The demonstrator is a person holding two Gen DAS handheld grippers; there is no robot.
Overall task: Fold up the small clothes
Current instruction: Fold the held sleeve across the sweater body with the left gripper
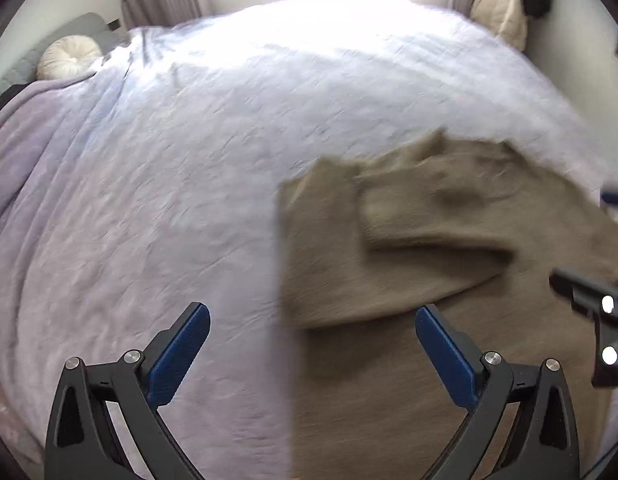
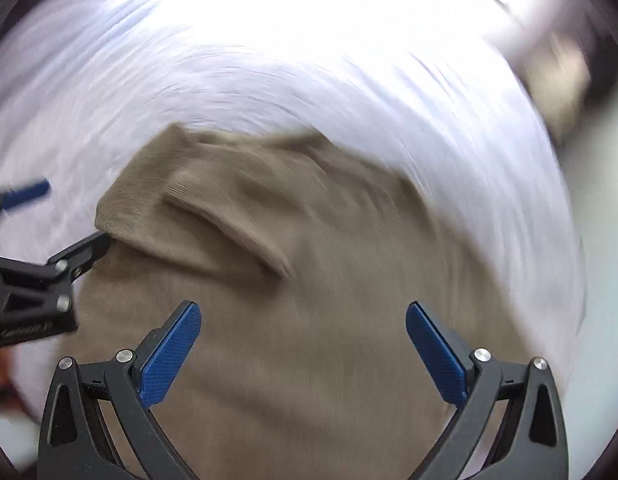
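Note:
A tan knit garment (image 1: 409, 248) lies on the pale bedspread (image 1: 169, 160), with one sleeve folded across its body. My left gripper (image 1: 312, 322) is open and empty, over the garment's left edge. In the right wrist view the garment (image 2: 309, 280) fills the middle, blurred by motion. My right gripper (image 2: 303, 320) is open and empty above the garment's body. The left gripper shows at that view's left edge (image 2: 45, 240), one finger next to the sleeve cuff. The right gripper shows at the left wrist view's right edge (image 1: 597, 304).
The bed takes up most of both views. A round cream cushion (image 1: 69, 58) lies at the far left by a grey headboard. A beige bag (image 1: 501, 8) hangs at the back right near the curtains. The window glare washes out the bed's far side.

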